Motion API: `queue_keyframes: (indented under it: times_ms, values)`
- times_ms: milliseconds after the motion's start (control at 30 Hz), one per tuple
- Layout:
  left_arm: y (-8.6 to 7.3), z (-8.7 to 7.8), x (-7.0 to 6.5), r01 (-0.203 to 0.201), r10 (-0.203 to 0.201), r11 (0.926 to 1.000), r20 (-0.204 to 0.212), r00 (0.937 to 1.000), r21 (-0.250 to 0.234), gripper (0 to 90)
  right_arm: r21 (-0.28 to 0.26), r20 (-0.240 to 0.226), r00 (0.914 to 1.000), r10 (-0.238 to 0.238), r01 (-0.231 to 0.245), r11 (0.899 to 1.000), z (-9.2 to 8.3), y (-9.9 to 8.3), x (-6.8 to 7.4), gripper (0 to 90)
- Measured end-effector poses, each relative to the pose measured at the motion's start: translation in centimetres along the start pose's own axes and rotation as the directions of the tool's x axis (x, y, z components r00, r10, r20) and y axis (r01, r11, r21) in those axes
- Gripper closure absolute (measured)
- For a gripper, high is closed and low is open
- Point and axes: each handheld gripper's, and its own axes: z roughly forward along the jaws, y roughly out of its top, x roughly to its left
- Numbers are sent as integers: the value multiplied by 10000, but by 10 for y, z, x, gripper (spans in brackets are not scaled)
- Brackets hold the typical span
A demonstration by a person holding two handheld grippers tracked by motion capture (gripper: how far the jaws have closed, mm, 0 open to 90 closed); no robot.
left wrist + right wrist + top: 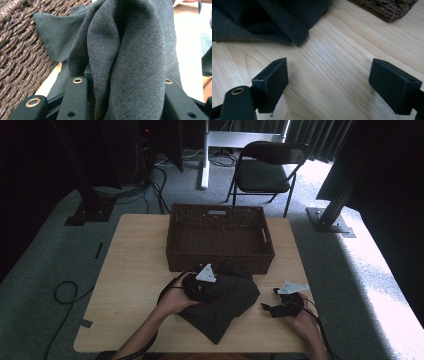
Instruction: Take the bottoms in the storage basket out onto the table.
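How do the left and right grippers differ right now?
The left gripper is clamped on a fold of the dark cloth; the right gripper is open, holding nothing. The left sits over the cloth near the wicker basket; the right hovers above bare wooden table beside the cloth. Both have black jaws.

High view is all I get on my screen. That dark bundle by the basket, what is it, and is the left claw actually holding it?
Observer: It's a dark grey woven cloth; a thick fold of it sits bunched between the left gripper's jaws.
Operator: And the right claw, is it holding anything?
Observer: No. The right gripper has its jaws wide apart over bare wooden table, short of the cloth's edge.
Operator: Is the cloth touching the basket?
Observer: In the left gripper view, a corner of it lies against the wicker basket's wall.
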Motion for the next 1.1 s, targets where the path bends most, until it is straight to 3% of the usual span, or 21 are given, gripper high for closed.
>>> queue_keyframes:
  times_ms: [367, 567, 700, 867, 1100]
  values:
    - [-3, 3, 0, 192, -192, 9998, 31, 9998, -44, 600, 12, -4, 10000, 12, -12, 10000, 0, 0, 0, 157]
    - [-4, -2, 0, 505, -499, 9982, 218, 9985, -314, 473, 13, -1, 10000, 10, -10, 10000, 0, 0, 0, 157]
    - [-5, -12, 0, 550, -542, 9958, 131, 9984, -736, 370, -1, 6, 10000, -12, 12, 10000, 0, 0, 0, 157]
    - [-6, -29, 4, 663, -670, 9897, -14, 9978, -1273, 340, 8, 3, 10000, 7, -7, 10000, 0, 0, 0, 157]
    - [-12, -55, 14, 994, -1130, 9767, -624, 9916, -1900, 329, 8, 5, 10000, 5, -5, 10000, 0, 0, 0, 156]
